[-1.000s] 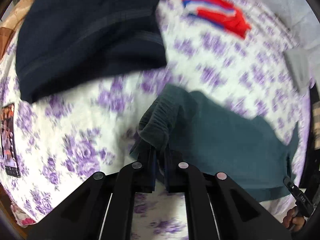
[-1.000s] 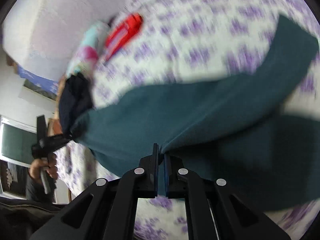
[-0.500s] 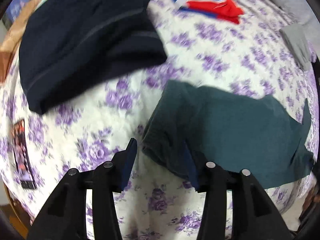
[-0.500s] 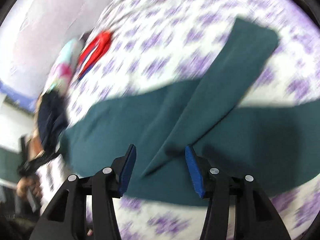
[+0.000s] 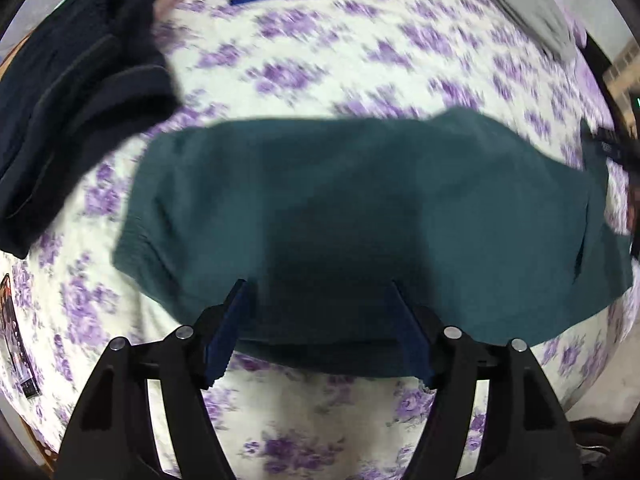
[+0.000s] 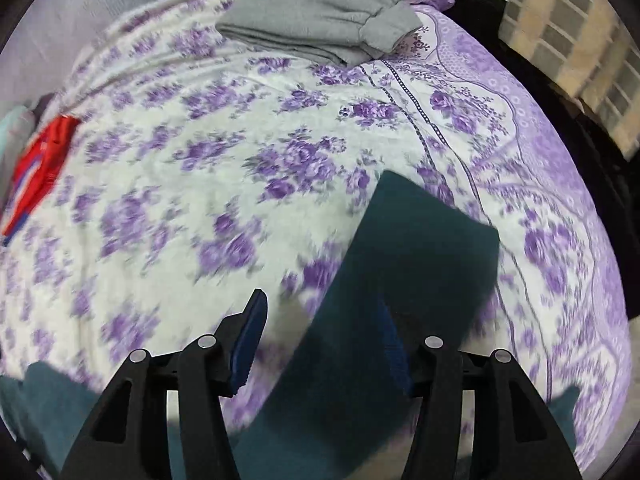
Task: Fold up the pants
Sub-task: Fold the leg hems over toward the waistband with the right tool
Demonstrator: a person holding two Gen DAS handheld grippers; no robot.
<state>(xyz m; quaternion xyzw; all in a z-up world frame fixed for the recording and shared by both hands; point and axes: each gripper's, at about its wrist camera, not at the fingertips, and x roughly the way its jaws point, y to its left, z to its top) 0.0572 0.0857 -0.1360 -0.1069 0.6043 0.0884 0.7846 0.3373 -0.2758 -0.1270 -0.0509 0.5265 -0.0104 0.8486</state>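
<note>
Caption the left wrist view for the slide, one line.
Left gripper, jaws opening, above the teal pants lying flat on the floral bedsheet.

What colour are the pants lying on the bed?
The pants are dark teal green, plain with no pattern; the left wrist view shows them best.

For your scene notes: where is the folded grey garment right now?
Right wrist view: the grey garment lies at the top, on the floral bedsheet, beyond the teal pants.
</note>
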